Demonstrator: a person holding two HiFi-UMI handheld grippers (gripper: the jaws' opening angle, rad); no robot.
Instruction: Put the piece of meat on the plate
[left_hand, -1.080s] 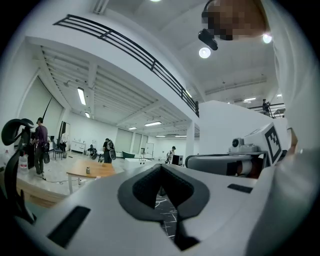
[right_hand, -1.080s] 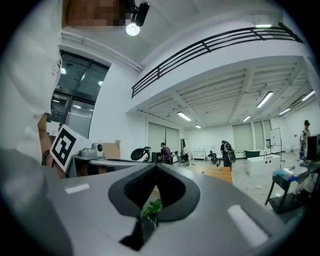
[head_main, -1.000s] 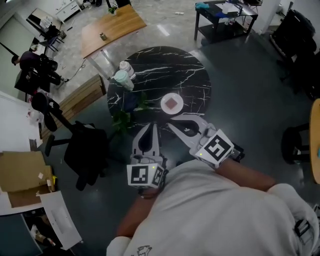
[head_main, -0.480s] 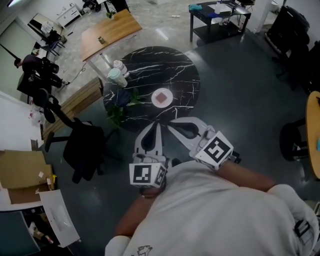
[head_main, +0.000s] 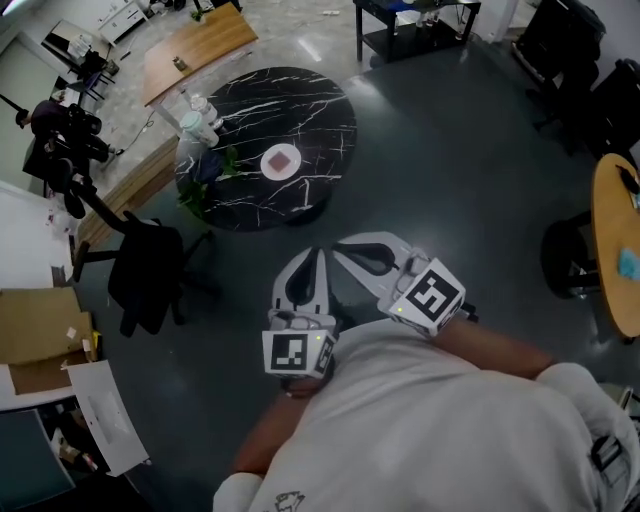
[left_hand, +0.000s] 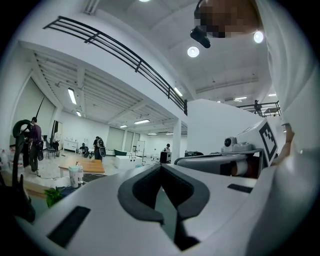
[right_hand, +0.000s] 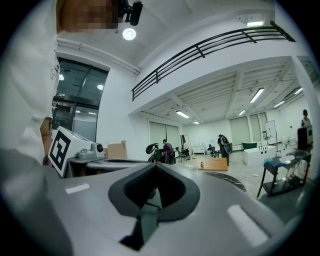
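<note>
A reddish piece of meat (head_main: 282, 159) lies on a small white plate (head_main: 269, 168) on the round black marble table (head_main: 310, 110), far ahead at the upper left of the head view. Both grippers are held level close to my body, well short of the table and over the dark floor. My left gripper (head_main: 318, 252) (left_hand: 161, 167) is shut, with nothing between its jaws. Beside it, my right gripper (head_main: 338, 248) (right_hand: 156, 166) is also shut and empty. Neither gripper view shows the plate or the meat.
Pale cups (head_main: 192, 124) and a green plant (head_main: 205, 180) stand at the table's left edge. A black chair (head_main: 145, 275) is to the left of me, cardboard boxes (head_main: 35, 340) further left. A wooden table (head_main: 195, 50) and a black cart (head_main: 410, 20) are beyond.
The marble table with the plate has drawn away toward the upper left of the head view as I backed off. Both grippers stay shut and empty in front of me.
</note>
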